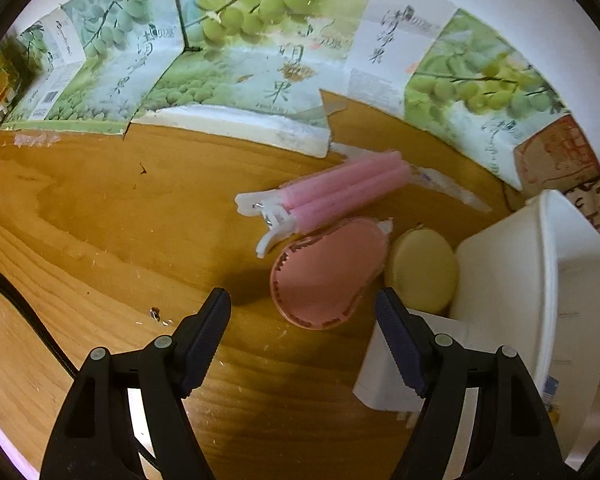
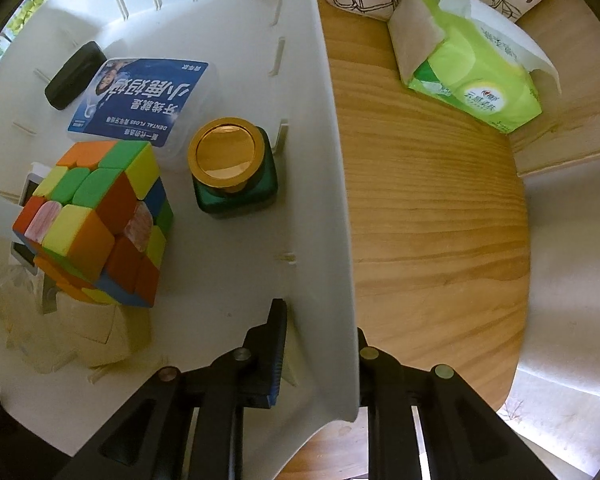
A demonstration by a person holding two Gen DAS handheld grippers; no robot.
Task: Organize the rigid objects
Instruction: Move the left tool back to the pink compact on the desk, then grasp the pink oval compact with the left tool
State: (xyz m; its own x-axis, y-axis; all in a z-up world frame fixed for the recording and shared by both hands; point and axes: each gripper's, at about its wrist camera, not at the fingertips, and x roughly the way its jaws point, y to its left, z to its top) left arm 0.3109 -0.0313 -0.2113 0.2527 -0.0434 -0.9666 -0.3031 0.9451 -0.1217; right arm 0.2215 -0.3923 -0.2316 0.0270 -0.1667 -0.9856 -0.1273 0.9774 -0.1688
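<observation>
So the right gripper (image 2: pixel 318 360) is clamped on the side wall of the white bin (image 2: pixel 332 184), one finger inside, one outside, holding it steady. Already in there: a Rubik's cube (image 2: pixel 96 220), a dental floss box (image 2: pixel 140 100), a green jar with a gold lid (image 2: pixel 230 168) and a small black case (image 2: pixel 74 74).

The left gripper (image 1: pixel 304 324) is spread wide and empty, hanging over the desk (image 1: pixel 100 220) right in front of a pink pear-shaped compact (image 1: pixel 324 272). Just beside that sit a round yellow tin (image 1: pixel 422 268) and a bundle of pink razors (image 1: pixel 332 196), with a white box (image 1: pixel 384 372) near the bin.

My worry: that stuff is packed tight. Closing on the compact could catch the tin or shove the razors, and the flat, smooth compact looks like it could squirt out of the fingers. Also, if the right side yanks the bin wall, the cube could tumble.
</observation>
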